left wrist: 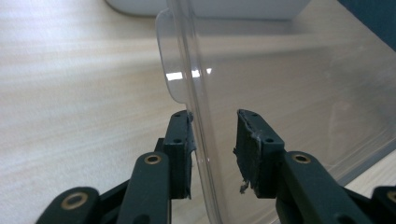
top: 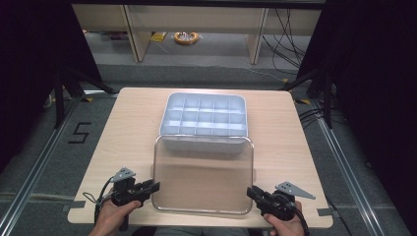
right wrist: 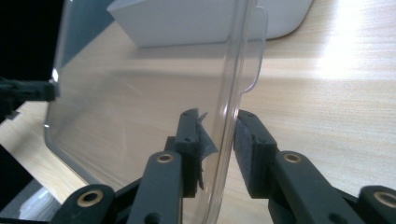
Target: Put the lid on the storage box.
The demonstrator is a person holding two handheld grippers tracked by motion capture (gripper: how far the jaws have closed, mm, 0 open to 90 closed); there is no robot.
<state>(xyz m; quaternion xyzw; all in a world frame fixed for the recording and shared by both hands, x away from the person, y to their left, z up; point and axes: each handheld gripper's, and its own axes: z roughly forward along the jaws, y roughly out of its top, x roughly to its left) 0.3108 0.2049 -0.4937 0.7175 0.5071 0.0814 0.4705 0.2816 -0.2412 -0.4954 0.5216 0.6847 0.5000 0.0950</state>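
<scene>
Left gripper [top: 156, 187] | clamps clear lid [top: 204, 174] edge (level) | right gripper [top: 250, 191] clamps opposite edge

table [top: 128, 123]: light wood | floor: yellow cable coil [top: 186, 38] | floor mark: "5" [top: 79, 132]

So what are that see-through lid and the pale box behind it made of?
The lid looks like clear, glossy hard plastic: the table's wood grain shows through it, and its rim catches bright glints. The box seems to be moulded plastic too, pale grey-blue and matte, with thin dividing walls and rounded corners. The table looks like light wood or a wood-look laminate; I can't tell which.
</scene>
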